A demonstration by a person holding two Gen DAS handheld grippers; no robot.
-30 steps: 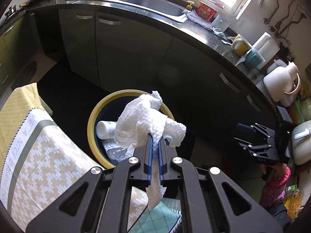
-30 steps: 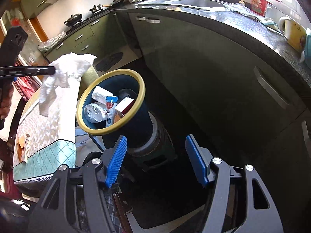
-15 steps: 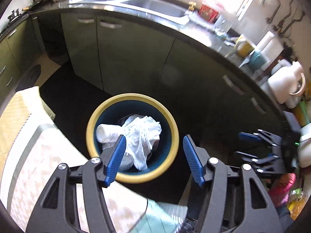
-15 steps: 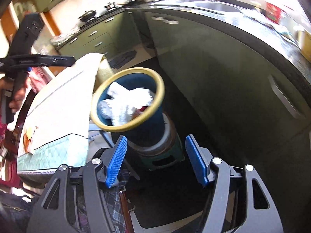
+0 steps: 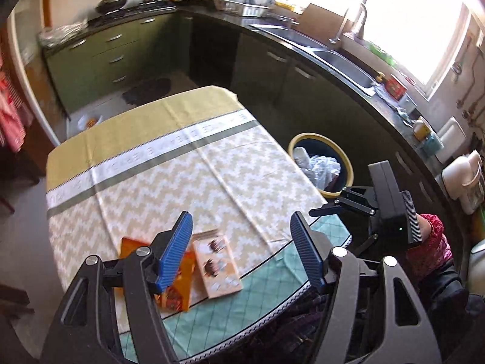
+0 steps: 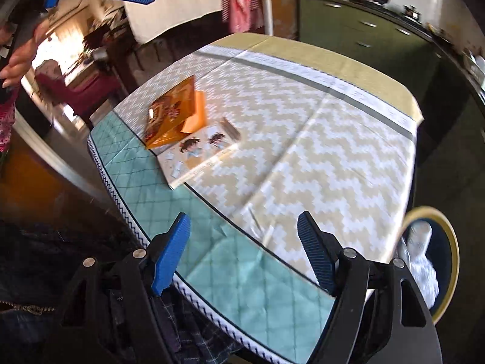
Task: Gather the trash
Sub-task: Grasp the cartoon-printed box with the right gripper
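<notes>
Beige-and-white zigzag tablecloth (image 5: 248, 163) with teal quilted edge; orange packet (image 6: 172, 115); yellow-rimmed dark-blue bin (image 5: 344, 163).

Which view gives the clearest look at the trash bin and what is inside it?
Left wrist: the trash bin shows most of its yellow rim, with crumpled paper inside. The right wrist view catches the bin blurred at the frame edge, partly behind the gripper.
</notes>
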